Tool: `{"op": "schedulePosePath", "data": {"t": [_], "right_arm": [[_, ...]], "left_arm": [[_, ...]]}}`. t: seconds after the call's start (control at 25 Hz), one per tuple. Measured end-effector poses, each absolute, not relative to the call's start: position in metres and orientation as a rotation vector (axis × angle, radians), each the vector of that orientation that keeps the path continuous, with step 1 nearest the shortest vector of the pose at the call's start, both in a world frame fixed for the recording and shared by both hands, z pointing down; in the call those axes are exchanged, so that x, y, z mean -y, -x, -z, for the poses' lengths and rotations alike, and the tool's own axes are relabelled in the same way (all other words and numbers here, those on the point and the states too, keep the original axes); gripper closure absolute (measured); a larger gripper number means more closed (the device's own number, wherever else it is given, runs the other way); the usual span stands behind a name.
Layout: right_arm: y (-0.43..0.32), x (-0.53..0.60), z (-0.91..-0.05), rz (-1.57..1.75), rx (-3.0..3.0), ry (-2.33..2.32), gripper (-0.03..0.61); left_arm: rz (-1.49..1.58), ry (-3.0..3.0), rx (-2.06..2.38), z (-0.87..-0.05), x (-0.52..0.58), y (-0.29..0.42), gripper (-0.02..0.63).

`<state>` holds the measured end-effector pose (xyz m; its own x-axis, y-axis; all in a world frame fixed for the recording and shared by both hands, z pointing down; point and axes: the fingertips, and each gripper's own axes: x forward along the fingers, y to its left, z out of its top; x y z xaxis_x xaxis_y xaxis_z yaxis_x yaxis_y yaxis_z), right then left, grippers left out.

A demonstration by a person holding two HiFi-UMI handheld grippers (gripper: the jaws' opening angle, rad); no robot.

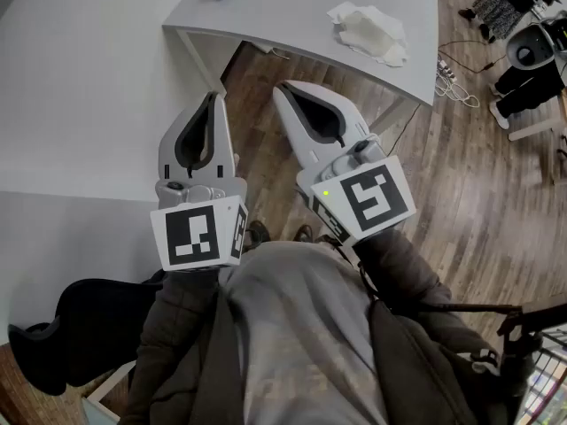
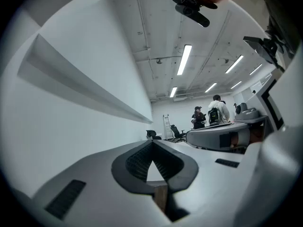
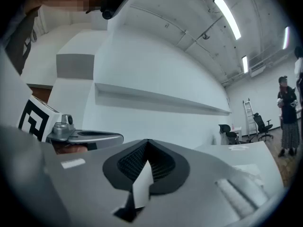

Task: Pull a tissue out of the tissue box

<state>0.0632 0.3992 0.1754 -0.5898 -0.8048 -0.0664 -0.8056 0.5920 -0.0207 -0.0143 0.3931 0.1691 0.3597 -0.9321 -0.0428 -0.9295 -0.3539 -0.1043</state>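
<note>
Illumination is bright, even and cool. It comes from ceiling strip lights [image 2: 184, 59] high above and beyond the left gripper [image 2: 151, 142] and up to the right of the right gripper [image 3: 147, 141], where the tubes burn out to white glare. Shadows are soft, the clearest being a grey band under the wall ledge [image 3: 156, 98] just above the right gripper's tips. Both gripper views bend heavily and vignette to black at the corners, with the near jaw bodies soft and the far room sharper. The head view is crisp but curved at its margins, and the pale table [image 1: 292, 7] ahead of both grippers is almost washed out.
</note>
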Motion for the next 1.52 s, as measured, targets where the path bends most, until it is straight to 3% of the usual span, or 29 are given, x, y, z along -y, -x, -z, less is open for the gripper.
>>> {"op": "schedulePosePath", "data": {"t": [0.68, 1.52], "right_arm": [[-0.075, -0.379, -0.183, 0.004, -2.73, 1.345, 0.575], [0.008, -0.2, -0.2, 0.017, -2.805, 1.418, 0.575]], "left_arm": [[0.051, 2.454, -1.807, -0.183, -0.377, 0.014, 0.617], [-0.004, 2.566, -1.826, -0.211, -0.193, 0.097, 0.617]]}}
